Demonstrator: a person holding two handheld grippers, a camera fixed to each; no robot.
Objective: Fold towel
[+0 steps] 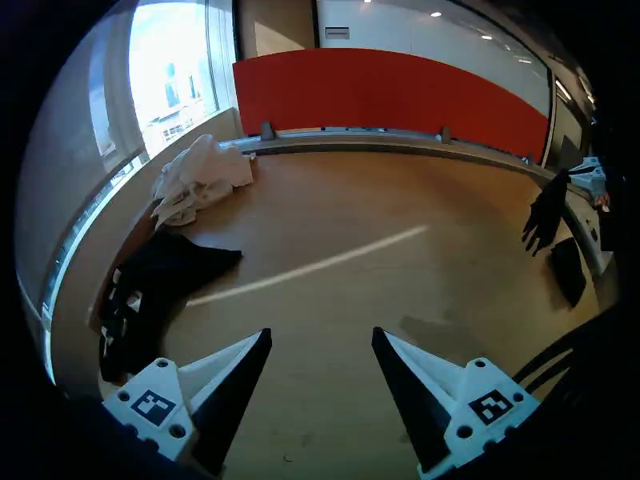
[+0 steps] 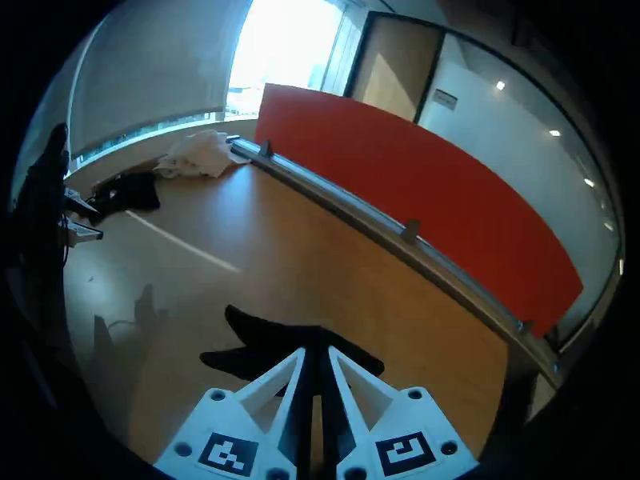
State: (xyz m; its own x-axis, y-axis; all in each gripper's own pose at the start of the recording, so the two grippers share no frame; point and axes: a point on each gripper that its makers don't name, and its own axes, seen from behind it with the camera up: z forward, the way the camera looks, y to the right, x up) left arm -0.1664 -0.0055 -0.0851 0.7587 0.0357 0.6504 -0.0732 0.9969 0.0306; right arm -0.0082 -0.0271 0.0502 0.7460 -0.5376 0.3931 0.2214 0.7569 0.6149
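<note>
Right gripper (image 2: 318, 356) clamped on black towel (image 2: 256, 340) over wooden table (image 1: 360, 224); left gripper (image 1: 322, 336) fingers wide apart.
Square tags (image 1: 152, 406) on the fingers carry patterns, no readable words; wall sign (image 1: 337, 33) at top too small to read. Towel sits bottom centre of right gripper view, near end hidden by fingers. White cloth pile (image 1: 200, 176) upper left.

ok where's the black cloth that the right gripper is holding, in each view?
Left gripper view: the black cloth hangs at the far right edge, mid-height.
Right gripper view: the black cloth is at bottom centre, at the tips of the right gripper.
Shared landmark: the red panel along the far edge, with the white cloth pile near its left end.
</note>
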